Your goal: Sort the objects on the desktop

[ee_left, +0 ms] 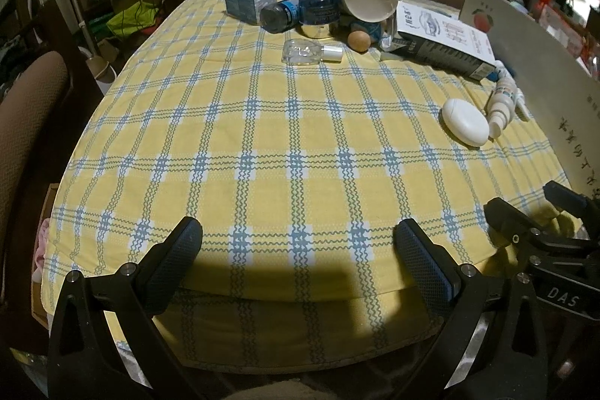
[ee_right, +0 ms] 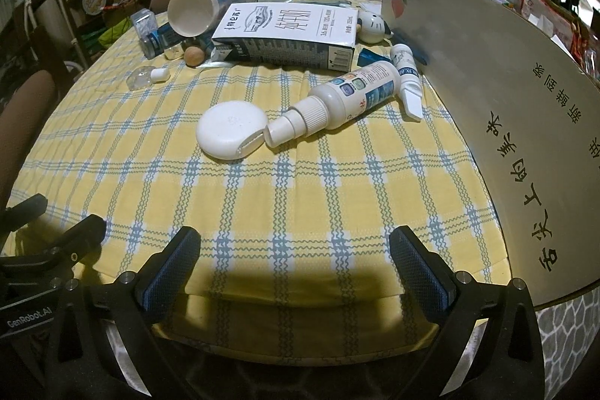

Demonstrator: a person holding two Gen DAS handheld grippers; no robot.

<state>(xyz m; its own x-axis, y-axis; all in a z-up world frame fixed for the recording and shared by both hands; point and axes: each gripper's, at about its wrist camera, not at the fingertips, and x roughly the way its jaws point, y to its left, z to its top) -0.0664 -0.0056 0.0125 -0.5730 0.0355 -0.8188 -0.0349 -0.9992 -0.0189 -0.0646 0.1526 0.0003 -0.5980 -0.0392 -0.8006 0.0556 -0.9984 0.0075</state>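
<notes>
Lying on its side ahead of the right hand-held gripper (ee_right: pixel 294 263), the white spray bottle (ee_right: pixel 337 102) has its long axis running diagonally, nozzle toward the near left and base toward the far right. Its nozzle tip touches or nearly touches the one white oval case (ee_right: pixel 231 129), which lies flat just left of it. A second, slimmer white nasal-spray bottle (ee_right: pixel 407 77) lies just right of the first, its nozzle pointing near and slightly right, beside the large grey board (ee_right: pixel 506 122) standing on edge along the right. Farther ahead, one milk carton (ee_right: pixel 285 34) lies flat with its long axis crosswise, and one open-mouthed canister (ee_right: pixel 198 6) lies on its side left of it, mouth facing the near left. One wooden egg (ee_right: pixel 194 56) sits just left of the carton's near corner. One small clear glass bottle (ee_left: pixel 309 52) with a white cap lies well ahead of the left hand-held gripper (ee_left: pixel 298 252), long axis crosswise, cap to the right. Beyond it lies one dark blue-labelled bottle (ee_left: pixel 281 14), cap pointing near left. Both hand-held grippers hover at the near edge of the counter (ee_left: pixel 262 145) with its yellow plaid cloth, fingers spread wide, gripping nothing.
</notes>
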